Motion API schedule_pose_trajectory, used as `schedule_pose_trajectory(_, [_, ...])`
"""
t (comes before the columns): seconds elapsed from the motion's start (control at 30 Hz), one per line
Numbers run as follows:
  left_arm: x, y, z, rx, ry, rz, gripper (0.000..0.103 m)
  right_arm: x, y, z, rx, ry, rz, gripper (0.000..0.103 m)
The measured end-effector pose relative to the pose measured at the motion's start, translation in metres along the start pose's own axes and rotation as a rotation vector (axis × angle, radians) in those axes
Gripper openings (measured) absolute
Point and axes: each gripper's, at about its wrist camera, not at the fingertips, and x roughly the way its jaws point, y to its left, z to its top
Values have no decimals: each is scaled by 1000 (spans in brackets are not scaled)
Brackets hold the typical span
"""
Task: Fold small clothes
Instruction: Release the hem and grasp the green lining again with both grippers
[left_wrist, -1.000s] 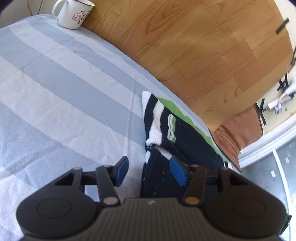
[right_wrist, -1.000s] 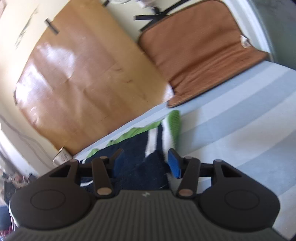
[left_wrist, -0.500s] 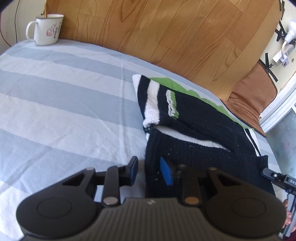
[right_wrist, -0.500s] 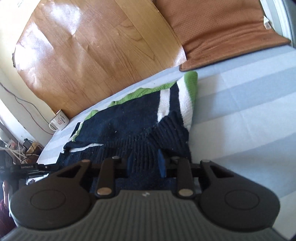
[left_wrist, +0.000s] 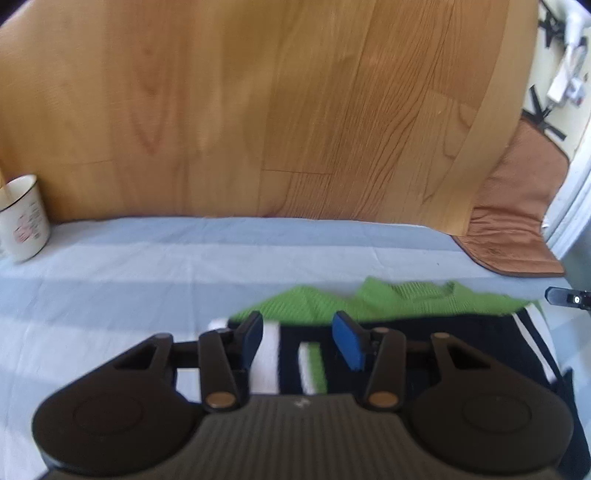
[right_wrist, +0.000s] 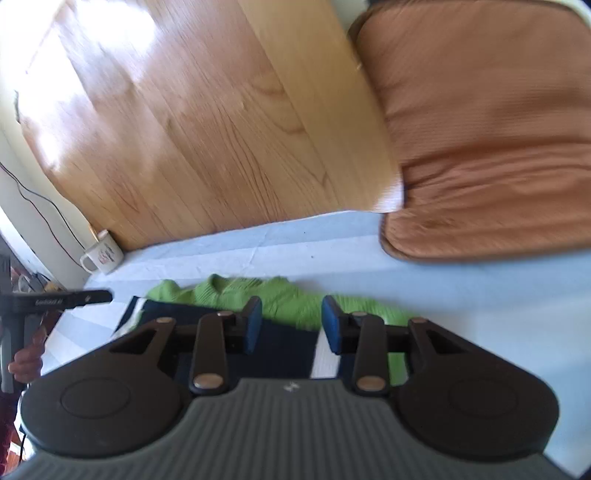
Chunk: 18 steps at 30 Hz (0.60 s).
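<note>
Sweater (left_wrist: 461, 343) in green, dark and white knit lies flat on the striped sheet (left_wrist: 129, 266), towards the right of the bed and well apart from the white mug (left_wrist: 24, 218) at the far left edge. Its long axis runs left to right across the sheet, with the green edge on the far side and the dark body on the near side. The left gripper (left_wrist: 297, 326) hangs over the left end, where the white bands of a sleeve show between and below its blue pads. The right gripper (right_wrist: 291, 317) hangs over the stretch right of the middle, at the line where green meets dark. Both sets of jaws stand apart and have just been opening; cloth shows in each gap, but it lies flat beneath the pads and neither pair presses on it, so nothing is held. The garment looks folded over once along its length, judging by the dark layer lying short of the green edge. Any further fold would probably run across the long axis. For that, each hand is nearer its own end, the left to the striped end and the right to the end by the brown cushion (right_wrist: 480, 147), and the jaws would have to drop to reach the cloth just below and ahead
</note>
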Motion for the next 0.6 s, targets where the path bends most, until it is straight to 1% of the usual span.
schedule_pose_trajectory(0.07, [30,-7,14,15,33,10,44,29,-1,14,-16,59,34,49])
schedule_pose_trajectory(0.1, [45,-10,20,16,53,15,50,41,-1,19,-26,86,54,53])
schedule_pose_trajectory(0.13, [58,-9,23,8,70,13,60,52,-1,22,-37,106,72,55])
schedule_pose_trajectory(0.17, [69,-7,24,-3,85,-5,66,62,-1,24,-48,122,89,65])
schedule_pose_trajectory(0.2, [79,-5,23,-10,93,-46,78,72,-2,25,-67,141,102,74])
schedule_pose_trajectory(0.23, [85,-3,21,-7,96,-83,89,81,-2,26,-89,158,103,76])
schedule_pose_trajectory(0.27, [89,-3,19,1,93,-104,90,88,-3,26,-103,175,102,76])
schedule_pose_trajectory(0.3, [92,-2,17,10,88,-115,85,96,-4,26,-102,200,118,76])
schedule_pose_trajectory(0.33, [94,-2,13,19,90,-131,69,103,-6,24,-88,232,149,76])
schedule_pose_trajectory(0.37, [95,-3,11,27,98,-151,58,107,-6,22,-79,258,182,70])
schedule_pose_trajectory(0.4, [97,-4,9,32,108,-153,44,106,0,21,-96,260,200,57])
schedule_pose_trajectory(0.43, [96,-5,7,38,96,-144,32,106,6,18,-117,273,208,50])
schedule_pose_trajectory(0.47, [93,-5,6,47,85,-147,21,104,12,16,-135,268,200,38])
schedule_pose_trajectory(0.5, [90,-5,6,46,81,-149,19,101,17,14,-147,258,187,23])
schedule_pose_trajectory(0.6, [76,-8,8,21,30,-136,18,83,29,13,-166,200,153,18])
